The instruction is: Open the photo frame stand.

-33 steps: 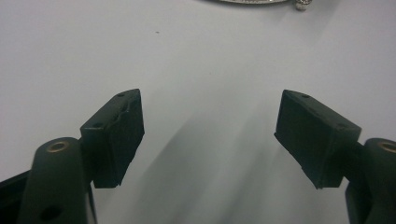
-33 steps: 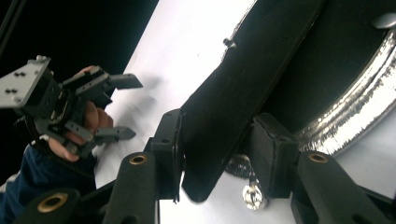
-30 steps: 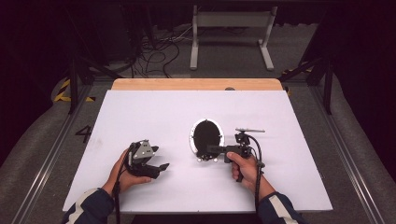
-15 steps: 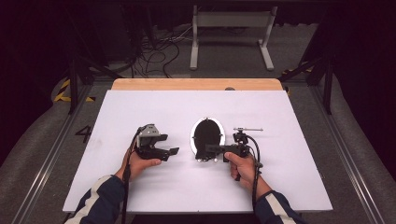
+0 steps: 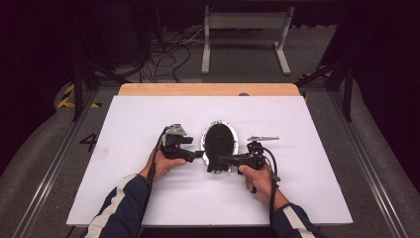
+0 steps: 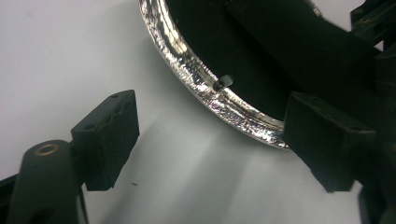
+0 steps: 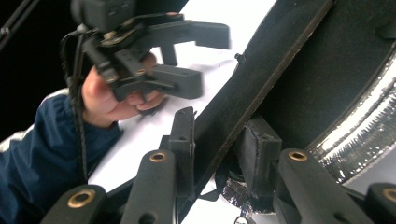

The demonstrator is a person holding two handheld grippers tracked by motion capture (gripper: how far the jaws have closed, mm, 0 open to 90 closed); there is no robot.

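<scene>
The right hand-held gripper (image 5: pixel 218 161) pinches the stiff, probably fragile mirror's (image 5: pixel 219 141) black panel at 6 o'clock, while the left hand-held gripper (image 5: pixel 199 154), jaws just widening and empty, nears its glittery rim (image 6: pixel 219 100).

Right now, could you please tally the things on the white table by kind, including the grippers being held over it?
Oval black panels with a glittery silver rim: 1
Small metal tools lying on the white table, the slim one: 1
Handheld grippers, left gripper and right gripper: 2
Total: 4
</scene>
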